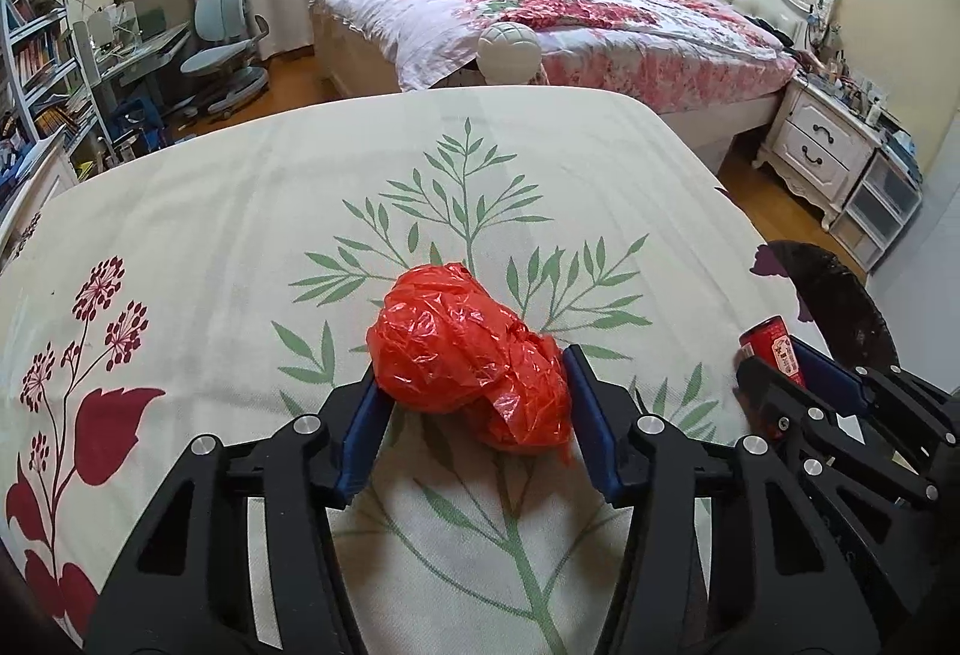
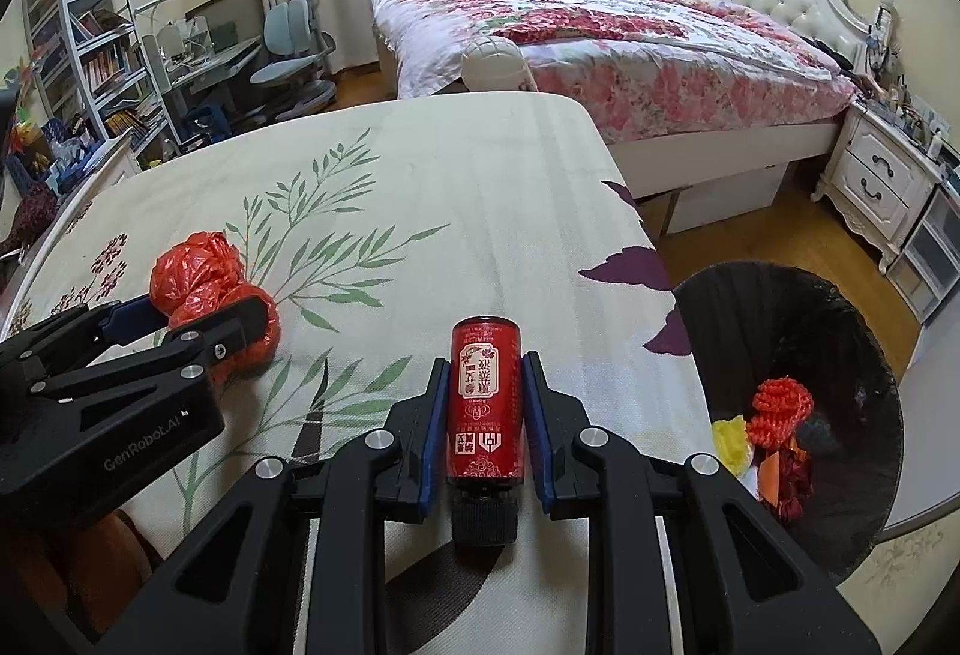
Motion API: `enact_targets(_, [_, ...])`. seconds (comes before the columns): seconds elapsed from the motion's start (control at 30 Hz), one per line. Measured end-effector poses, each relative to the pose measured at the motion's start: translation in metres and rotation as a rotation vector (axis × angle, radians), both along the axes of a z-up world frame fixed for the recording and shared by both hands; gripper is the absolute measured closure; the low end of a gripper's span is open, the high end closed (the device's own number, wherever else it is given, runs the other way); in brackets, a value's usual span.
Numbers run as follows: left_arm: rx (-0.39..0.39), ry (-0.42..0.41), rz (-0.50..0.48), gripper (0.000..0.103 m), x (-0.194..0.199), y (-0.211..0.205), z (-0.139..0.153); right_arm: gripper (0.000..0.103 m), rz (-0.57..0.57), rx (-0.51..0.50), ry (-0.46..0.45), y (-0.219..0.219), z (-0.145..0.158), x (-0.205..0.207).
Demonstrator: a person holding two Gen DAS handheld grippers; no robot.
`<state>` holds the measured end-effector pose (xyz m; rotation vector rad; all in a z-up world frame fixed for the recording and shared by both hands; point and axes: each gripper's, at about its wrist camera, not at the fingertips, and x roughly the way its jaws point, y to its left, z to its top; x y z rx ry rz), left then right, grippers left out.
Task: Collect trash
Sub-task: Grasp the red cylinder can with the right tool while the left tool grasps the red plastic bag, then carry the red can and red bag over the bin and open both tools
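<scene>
A crumpled red plastic bag (image 1: 474,349) lies on the leaf-patterned cloth surface (image 1: 240,211). My left gripper (image 1: 471,373) closes on it, both blue pads touching its sides; it also shows in the right wrist view (image 2: 210,289). My right gripper (image 2: 485,373) is shut on a red bottle (image 2: 486,403) with a black cap, lying along the fingers; the bottle also shows in the left wrist view (image 1: 774,346). A black-lined trash bin (image 2: 840,319) stands at the right, beside the surface, holding red and yellow scraps (image 2: 774,409).
A bed (image 2: 600,36) with a floral quilt stands behind, with a white nightstand (image 2: 882,181) at the right. A desk, blue chair (image 2: 294,48) and bookshelf (image 2: 96,48) are at the back left. Wooden floor lies between.
</scene>
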<state>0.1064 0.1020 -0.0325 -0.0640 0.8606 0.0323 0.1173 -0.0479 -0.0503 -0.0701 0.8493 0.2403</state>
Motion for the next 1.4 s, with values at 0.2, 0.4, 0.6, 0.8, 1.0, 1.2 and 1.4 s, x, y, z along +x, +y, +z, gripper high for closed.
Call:
enact_targets(0.2, [-0.004, -0.014, -0.001, 0.049, -0.018, -0.002, 0.005, 0.078, 0.001, 0.003, -0.012, -0.001, 0.005, -0.016])
enact_targets(0.4, [-0.003, -0.030, -0.012, 0.049, -0.036, -0.007, 0.010, 0.078, -0.003, 0.005, -0.022, -0.004, 0.009, -0.032])
enact_targets(0.6, [0.002, -0.048, -0.027, 0.049, -0.047, -0.017, 0.014, 0.078, -0.018, 0.010, -0.030, -0.011, 0.011, -0.046])
enact_targets(0.8, [0.011, -0.074, -0.056, 0.049, -0.056, -0.033, 0.020, 0.078, -0.044, 0.006, -0.052, -0.025, 0.019, -0.056])
enact_targets(1.0, [0.012, -0.099, -0.093, 0.049, -0.060, -0.053, 0.026, 0.078, -0.081, 0.001, -0.074, -0.043, 0.026, -0.060])
enact_targets(1.2, [0.016, -0.115, -0.130, 0.049, -0.059, -0.076, 0.029, 0.078, -0.128, -0.004, -0.097, -0.063, 0.032, -0.061])
enact_targets(1.4, [0.020, -0.124, -0.163, 0.049, -0.051, -0.097, 0.029, 0.078, -0.175, -0.002, -0.115, -0.085, 0.036, -0.058])
